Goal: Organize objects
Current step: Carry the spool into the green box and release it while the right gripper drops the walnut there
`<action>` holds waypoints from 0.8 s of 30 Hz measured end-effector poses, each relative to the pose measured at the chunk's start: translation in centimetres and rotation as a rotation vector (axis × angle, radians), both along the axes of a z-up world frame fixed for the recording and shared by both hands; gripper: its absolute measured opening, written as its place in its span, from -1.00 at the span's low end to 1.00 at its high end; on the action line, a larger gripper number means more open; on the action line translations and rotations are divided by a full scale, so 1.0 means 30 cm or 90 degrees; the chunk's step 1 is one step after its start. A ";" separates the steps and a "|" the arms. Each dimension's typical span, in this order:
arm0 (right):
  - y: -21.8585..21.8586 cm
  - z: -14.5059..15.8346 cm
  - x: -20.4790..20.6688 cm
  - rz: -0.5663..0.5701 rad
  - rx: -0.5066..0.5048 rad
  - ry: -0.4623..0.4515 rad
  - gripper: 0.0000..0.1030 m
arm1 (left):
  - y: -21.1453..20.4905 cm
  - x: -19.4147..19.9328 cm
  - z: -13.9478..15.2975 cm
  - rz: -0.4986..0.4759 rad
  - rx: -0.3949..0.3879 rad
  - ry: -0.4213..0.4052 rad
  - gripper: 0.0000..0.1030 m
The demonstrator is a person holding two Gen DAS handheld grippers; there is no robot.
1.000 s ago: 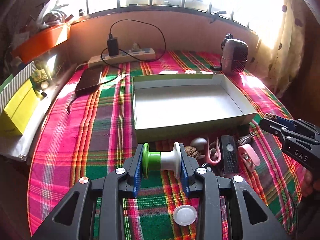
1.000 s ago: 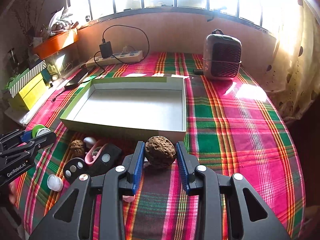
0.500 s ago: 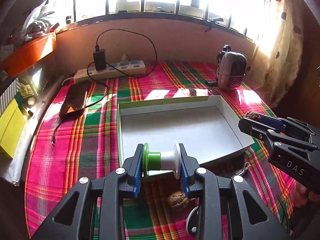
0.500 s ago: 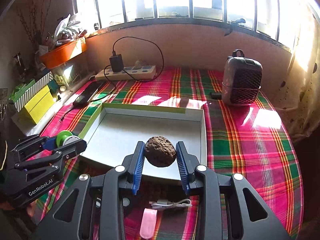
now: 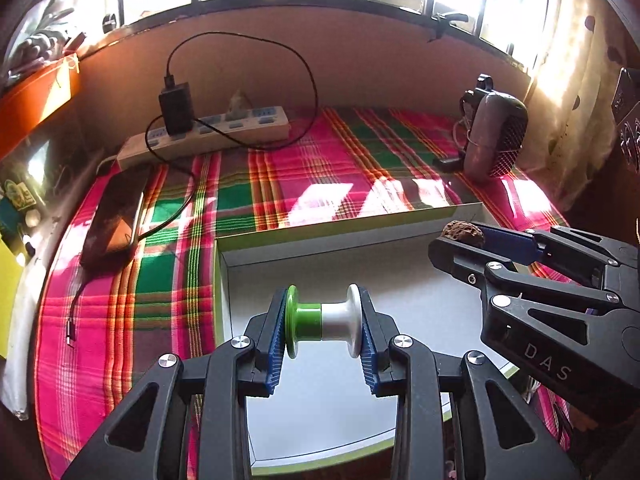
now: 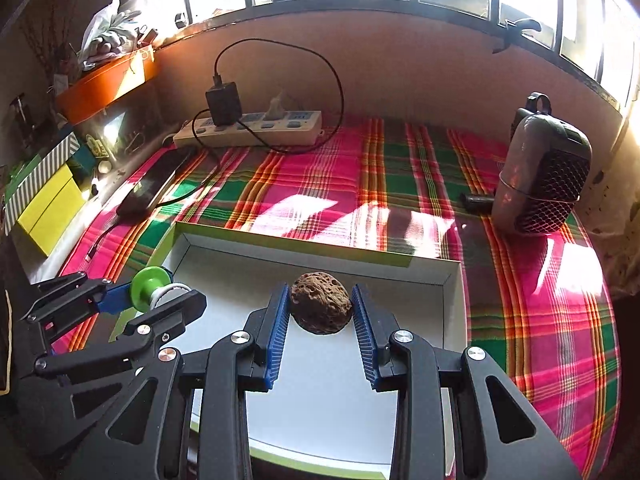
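While left tool (image 5: 323, 322) clamps spool (image 5: 323, 321), right tool (image 6: 320, 309) clamps walnut (image 6: 320, 307); box (image 6: 450, 312) near edge hidden.

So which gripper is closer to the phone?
Left. The left gripper, holding the spool, is over the tray's side nearest the phone. The right gripper, holding the walnut, is farther across the tray.
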State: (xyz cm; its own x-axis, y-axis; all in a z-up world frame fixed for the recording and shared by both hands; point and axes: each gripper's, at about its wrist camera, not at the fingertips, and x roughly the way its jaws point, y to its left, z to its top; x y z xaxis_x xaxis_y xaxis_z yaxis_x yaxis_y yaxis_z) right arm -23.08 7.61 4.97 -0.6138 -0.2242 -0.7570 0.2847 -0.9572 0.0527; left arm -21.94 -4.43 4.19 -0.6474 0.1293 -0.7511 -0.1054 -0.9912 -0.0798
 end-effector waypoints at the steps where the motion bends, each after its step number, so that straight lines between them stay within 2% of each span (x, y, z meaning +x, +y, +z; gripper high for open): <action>1: -0.003 -0.012 -0.014 0.000 0.003 -0.005 -0.35 | 0.001 -0.009 -0.005 -0.003 0.006 -0.001 -0.43; 10: -0.018 -0.086 -0.094 -0.004 0.023 -0.037 -0.35 | 0.002 -0.087 -0.057 -0.004 -0.018 -0.020 -0.43; 24: -0.025 -0.124 -0.129 -0.002 0.038 -0.055 -0.35 | 0.015 -0.112 -0.098 -0.006 -0.055 -0.036 -0.43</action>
State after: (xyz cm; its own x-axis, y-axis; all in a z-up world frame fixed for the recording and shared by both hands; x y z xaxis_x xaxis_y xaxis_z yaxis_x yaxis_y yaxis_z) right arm -26.96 6.86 1.24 -0.5464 -0.1751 -0.8190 0.2788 -0.9601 0.0192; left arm -25.29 -3.98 1.26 -0.6021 0.0693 -0.7954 -0.1131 -0.9936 -0.0009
